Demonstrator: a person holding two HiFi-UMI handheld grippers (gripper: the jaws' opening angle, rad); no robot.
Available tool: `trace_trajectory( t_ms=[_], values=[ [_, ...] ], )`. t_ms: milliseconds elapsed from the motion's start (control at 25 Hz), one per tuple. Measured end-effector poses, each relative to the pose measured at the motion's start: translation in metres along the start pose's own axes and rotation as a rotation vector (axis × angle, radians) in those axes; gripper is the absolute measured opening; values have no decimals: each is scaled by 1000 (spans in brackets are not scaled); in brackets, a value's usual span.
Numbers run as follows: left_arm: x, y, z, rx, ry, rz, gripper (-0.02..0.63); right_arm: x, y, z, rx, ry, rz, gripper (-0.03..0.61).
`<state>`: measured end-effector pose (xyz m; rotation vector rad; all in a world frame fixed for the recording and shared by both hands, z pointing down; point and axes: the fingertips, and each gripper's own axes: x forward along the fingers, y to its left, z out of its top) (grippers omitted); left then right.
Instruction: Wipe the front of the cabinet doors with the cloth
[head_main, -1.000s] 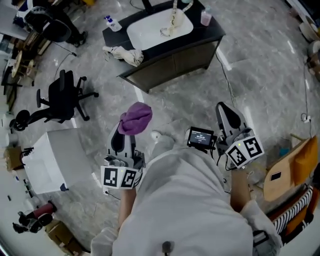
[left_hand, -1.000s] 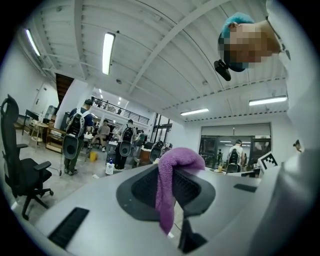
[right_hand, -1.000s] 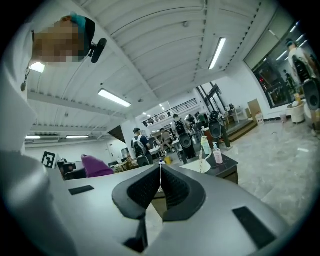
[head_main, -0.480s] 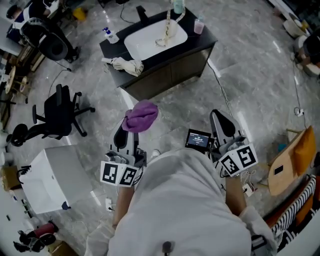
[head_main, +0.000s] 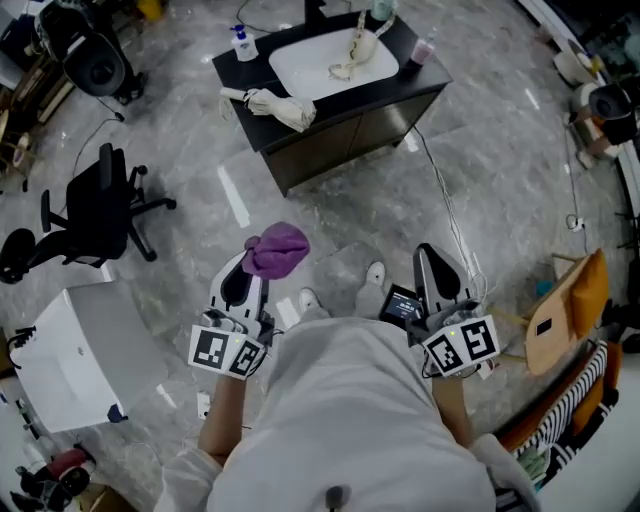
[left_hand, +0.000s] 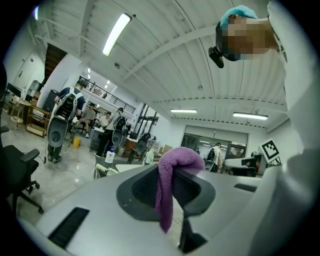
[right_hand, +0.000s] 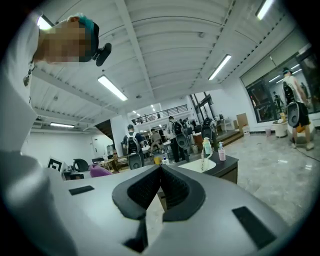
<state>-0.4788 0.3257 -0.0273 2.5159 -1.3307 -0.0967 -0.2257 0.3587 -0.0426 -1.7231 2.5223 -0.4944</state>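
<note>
Barely anything has moved since a second ago: the left tongs (head_main: 246, 272) stay clamped on the purple cloth (head_main: 276, 249), well apart from the cabinet doors (head_main: 352, 138). Right tongs (head_main: 437, 262) are closed, empty.

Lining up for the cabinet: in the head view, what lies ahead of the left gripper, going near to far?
left gripper → purple cloth clamped in its jaws → bare marble floor → cabinet doors → crumpled beige cloth → white basin

Left tongs (head_main: 240, 280) out front (pinched on purple cloth (head_main: 277, 248)), right tongs (head_main: 437, 262) alongside, jaws together, empty.
</note>
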Motion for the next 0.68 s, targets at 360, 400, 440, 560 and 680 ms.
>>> trace_trajectory(
  t_ms=[360, 400, 440, 560, 680],
  values=[
    [3, -31, -5, 33, -9, -203, 52, -60, 25, -2, -73, -77, -166, 27],
    [4, -45, 0, 47, -24, -230, 52, -70, 21, 1, -71, -91, -183, 28],
    [4, -60, 4, 59, -40, -254, 52, -80, 18, 3, -68, -103, -196, 28],
    [-2, -95, 13, 43, -72, -295, 52, -107, 17, 5, -63, -127, -210, 28],
    [-15, -119, 11, -15, -65, -303, 52, -134, 25, 2, -62, -134, -216, 28]
  ],
)
